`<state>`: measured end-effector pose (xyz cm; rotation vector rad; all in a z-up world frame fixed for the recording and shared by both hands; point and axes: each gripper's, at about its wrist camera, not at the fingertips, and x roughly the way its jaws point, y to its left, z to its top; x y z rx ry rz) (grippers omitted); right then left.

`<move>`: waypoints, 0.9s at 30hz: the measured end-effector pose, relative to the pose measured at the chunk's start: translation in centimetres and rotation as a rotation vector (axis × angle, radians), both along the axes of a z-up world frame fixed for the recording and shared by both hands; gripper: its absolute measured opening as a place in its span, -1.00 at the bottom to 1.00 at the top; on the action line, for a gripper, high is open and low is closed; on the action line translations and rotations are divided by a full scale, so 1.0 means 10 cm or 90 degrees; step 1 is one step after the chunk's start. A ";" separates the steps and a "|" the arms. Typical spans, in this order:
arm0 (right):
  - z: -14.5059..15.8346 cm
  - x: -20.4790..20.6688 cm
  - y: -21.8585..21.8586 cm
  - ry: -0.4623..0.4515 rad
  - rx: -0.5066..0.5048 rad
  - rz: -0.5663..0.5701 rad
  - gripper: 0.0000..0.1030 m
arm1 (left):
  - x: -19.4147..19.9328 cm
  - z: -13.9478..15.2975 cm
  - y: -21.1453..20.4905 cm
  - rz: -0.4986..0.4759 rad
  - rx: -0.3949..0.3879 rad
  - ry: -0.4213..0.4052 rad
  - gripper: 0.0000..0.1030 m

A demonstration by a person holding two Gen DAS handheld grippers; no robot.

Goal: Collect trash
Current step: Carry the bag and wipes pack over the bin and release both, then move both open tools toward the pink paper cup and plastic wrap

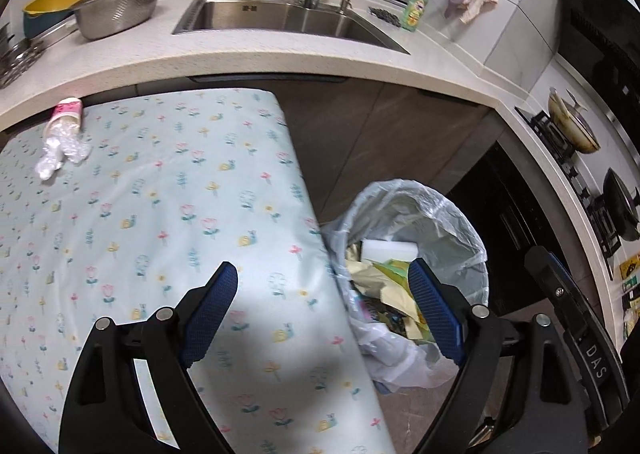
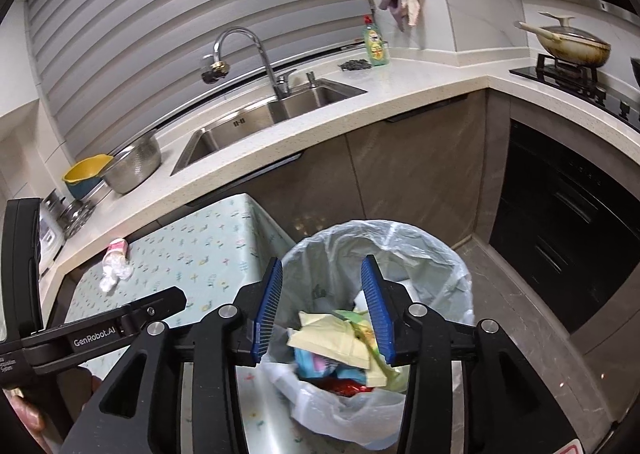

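Note:
A trash bin (image 1: 460, 221) lined with a clear plastic bag stands on the floor beside the table; it also shows in the right wrist view (image 2: 440, 250). It holds yellow paper, wrappers and a white block. A pink cup with crumpled clear plastic (image 1: 62, 133) lies at the table's far left corner, and shows in the right wrist view (image 2: 114, 262). My left gripper (image 1: 322, 274) is open and empty, straddling the table edge and the bin. My right gripper (image 2: 322, 270) is open and empty, above the bin's mouth.
The table (image 1: 168, 213) has a pale floral cloth. Behind it runs a counter (image 1: 240, 53) with a sink (image 1: 280, 13), a steel bowl (image 1: 116, 5) and a green soap bottle (image 1: 414, 9). A stove with pans (image 1: 572, 125) stands at the right.

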<state>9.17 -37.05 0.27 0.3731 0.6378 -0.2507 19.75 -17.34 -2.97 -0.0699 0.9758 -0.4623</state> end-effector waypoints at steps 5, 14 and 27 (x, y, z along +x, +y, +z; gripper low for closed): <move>0.04 0.15 0.31 -0.002 -0.001 0.035 -0.20 | 0.07 0.07 0.39 0.041 -0.003 -0.011 0.61; 0.04 0.50 1.04 0.002 0.000 0.113 -0.20 | 0.23 0.12 1.19 0.121 0.017 -0.029 0.61; -0.15 1.12 2.33 0.029 -0.005 0.236 0.06 | 0.47 0.08 2.40 0.234 0.043 -0.023 0.64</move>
